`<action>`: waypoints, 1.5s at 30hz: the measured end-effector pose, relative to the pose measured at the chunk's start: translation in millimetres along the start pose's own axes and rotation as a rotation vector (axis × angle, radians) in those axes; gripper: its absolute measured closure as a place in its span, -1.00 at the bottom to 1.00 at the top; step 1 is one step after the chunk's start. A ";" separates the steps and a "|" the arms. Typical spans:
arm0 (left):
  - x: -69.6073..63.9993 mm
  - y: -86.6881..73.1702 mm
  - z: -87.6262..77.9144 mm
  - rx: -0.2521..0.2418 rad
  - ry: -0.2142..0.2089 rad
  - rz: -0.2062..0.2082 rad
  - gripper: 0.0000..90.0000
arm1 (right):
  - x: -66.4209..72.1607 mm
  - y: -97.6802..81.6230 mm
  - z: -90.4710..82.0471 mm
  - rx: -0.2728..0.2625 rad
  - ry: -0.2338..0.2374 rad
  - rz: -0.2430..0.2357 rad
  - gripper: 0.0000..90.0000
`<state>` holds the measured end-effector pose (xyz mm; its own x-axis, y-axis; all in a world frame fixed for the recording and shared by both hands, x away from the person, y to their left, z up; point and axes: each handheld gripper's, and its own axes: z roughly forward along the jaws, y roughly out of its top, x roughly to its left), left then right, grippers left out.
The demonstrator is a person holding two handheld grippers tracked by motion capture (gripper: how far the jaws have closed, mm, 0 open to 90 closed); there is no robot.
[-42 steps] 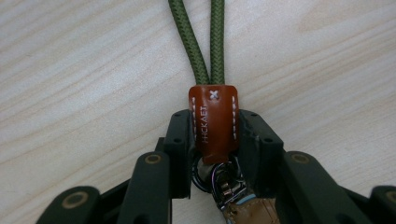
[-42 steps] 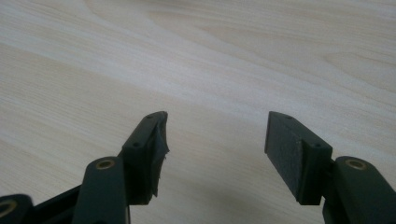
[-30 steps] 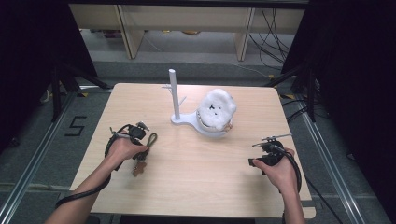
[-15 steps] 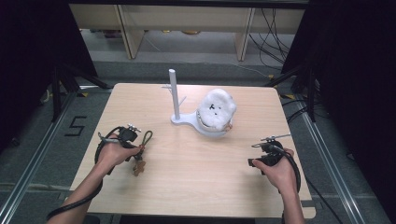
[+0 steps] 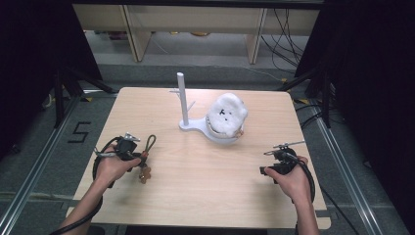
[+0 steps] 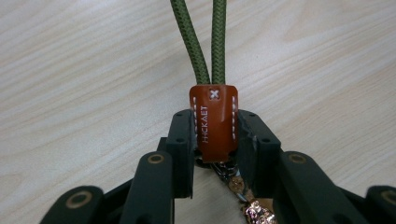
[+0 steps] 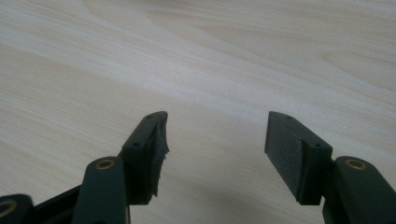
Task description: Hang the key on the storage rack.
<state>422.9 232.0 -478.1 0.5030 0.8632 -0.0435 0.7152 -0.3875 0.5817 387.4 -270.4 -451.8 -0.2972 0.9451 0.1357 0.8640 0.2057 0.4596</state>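
Brown leather tag (image 6: 214, 120) sits pinched between our left gripper (image 6: 214, 140) fingers, green cord (image 6: 205, 42) running beyond them, while our right gripper (image 7: 215, 140) fingers stand wide over bare table (image 7: 210, 60).

Here's the keychain (image 6: 214, 122) at the near left of the counter (image 5: 205, 186): a brown leather tab pinched between black fingers (image 6: 183, 140), its green cord loop (image 6: 205, 42) lying flat, stretching away, a small metal charm (image 6: 257, 212) dangling behind.
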 end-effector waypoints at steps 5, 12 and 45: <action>-1.0 -4.8 -2.7 -0.065 0.002 -0.012 0.51 | 0.8 0.2 0.8 -0.003 -0.004 0.008 -0.11; 0.4 -10.3 -6.5 -0.133 -0.015 -0.011 0.51 | 0.7 -0.1 0.8 -0.004 0.003 0.006 -0.11; -8.8 -0.6 -25.9 -0.700 0.021 -0.015 0.50 | 2.9 0.4 -0.4 -0.025 0.008 0.021 -0.11</action>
<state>405.5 233.0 -457.1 0.4806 0.8758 -0.0439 0.2378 -0.0819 0.9679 386.7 -267.7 -450.9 -0.2828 0.9471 0.1521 0.8595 0.1798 0.4785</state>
